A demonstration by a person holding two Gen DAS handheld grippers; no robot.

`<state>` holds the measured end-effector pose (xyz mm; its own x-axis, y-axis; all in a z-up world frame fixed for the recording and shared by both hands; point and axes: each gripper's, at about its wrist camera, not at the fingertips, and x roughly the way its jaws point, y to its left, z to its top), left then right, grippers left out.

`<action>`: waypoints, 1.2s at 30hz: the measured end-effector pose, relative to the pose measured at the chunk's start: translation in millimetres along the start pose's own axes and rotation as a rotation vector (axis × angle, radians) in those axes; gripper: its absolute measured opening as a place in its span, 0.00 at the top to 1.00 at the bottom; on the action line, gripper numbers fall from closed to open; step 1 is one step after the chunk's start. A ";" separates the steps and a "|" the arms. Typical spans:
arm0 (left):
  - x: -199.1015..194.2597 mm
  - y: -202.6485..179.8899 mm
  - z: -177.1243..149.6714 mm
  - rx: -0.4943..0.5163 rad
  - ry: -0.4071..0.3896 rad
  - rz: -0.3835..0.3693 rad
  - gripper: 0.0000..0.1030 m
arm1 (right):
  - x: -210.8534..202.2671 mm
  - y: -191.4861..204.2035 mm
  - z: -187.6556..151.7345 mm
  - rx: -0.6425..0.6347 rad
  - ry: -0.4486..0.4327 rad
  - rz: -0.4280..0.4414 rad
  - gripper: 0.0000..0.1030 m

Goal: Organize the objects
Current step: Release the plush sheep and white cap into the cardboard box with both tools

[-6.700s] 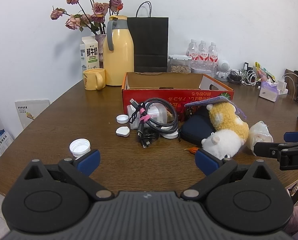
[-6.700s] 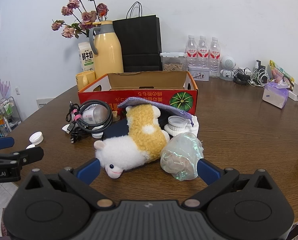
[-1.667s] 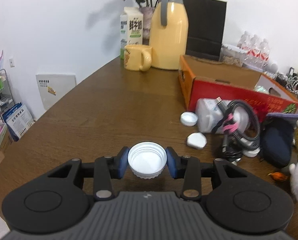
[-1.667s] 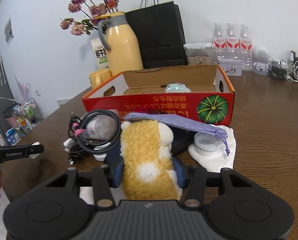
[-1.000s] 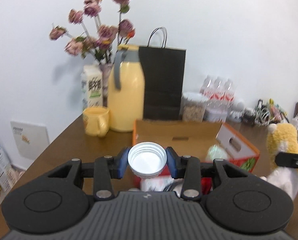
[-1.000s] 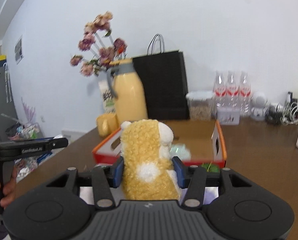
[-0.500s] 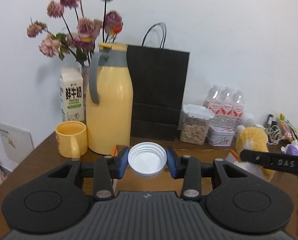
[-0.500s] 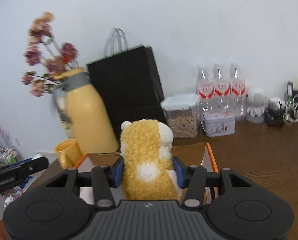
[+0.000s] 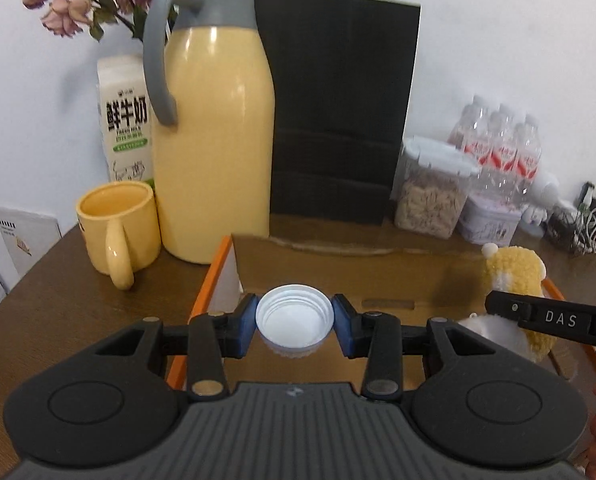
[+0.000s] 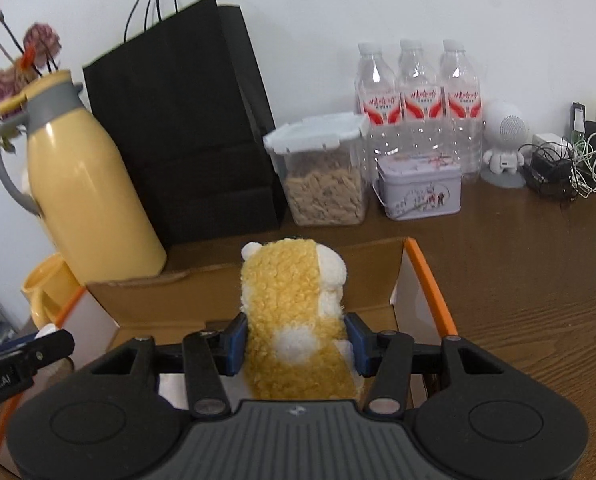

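My left gripper is shut on a white plastic lid, open side up, held above the left part of the open cardboard box. My right gripper is shut on a yellow and white plush toy, which hangs over the box near its right end. In the left wrist view the plush toy and the right gripper's black finger show at the right. In the right wrist view one of the left gripper's fingers reaches in from the lower left.
Behind the box stand a yellow thermos jug, a yellow mug, a milk carton, a black paper bag, a clear food container, a tin, three water bottles and tangled cables. Brown tabletop lies right of the box.
Both grippers moved forward and lower, coming over the box with the lid and the plush toy still held. The jug and the bag look larger and nearer.
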<state>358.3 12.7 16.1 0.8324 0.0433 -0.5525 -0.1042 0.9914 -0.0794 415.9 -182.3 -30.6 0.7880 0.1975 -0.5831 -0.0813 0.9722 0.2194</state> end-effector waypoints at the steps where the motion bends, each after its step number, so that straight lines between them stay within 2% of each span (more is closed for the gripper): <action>1: 0.9 -0.2 -1.0 0.002 0.008 -0.002 0.61 | 0.5 -0.4 -0.7 0.002 0.005 0.000 0.51; 3: 0.4 -2.7 -1.6 0.012 0.014 -0.001 0.58 | -3.0 0.2 -0.6 -0.009 -0.003 -0.001 0.47; 5: -3.0 -5.6 -1.7 0.028 0.004 0.001 0.48 | -5.4 1.7 -1.4 -0.025 -0.003 -0.012 0.46; 7: -8.4 -7.9 -1.5 0.040 -0.014 0.011 0.28 | -8.0 1.4 -1.8 -0.030 -0.008 -0.015 0.41; 9: -14.8 -8.7 -0.4 0.046 -0.038 0.015 0.14 | -12.4 0.9 -1.2 -0.034 -0.013 -0.028 0.24; 10: -18.7 -8.5 0.4 0.046 -0.051 0.020 0.06 | -17.1 0.7 -1.2 -0.036 -0.025 -0.035 0.20; 12: -24.7 -7.8 2.6 0.044 -0.076 0.020 0.00 | -24.8 -0.4 0.1 -0.041 -0.042 -0.038 0.12; 15: -35.0 -5.6 5.3 0.035 -0.098 0.019 0.00 | -37.1 -3.8 1.8 -0.042 -0.061 -0.022 0.00; 25: -83.0 1.6 5.7 0.037 -0.161 0.012 0.00 | -105.5 1.2 -5.2 -0.127 -0.136 0.000 0.00; 36: -147.4 30.8 -23.8 0.050 -0.179 0.037 0.00 | -183.6 0.0 -58.5 -0.247 -0.137 -0.013 0.00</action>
<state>219.5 33.9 75.4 0.9125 0.0968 -0.3975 -0.1133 0.9934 -0.0181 235.6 -211.2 30.7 0.8640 0.1824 -0.4693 -0.2038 0.9790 0.0054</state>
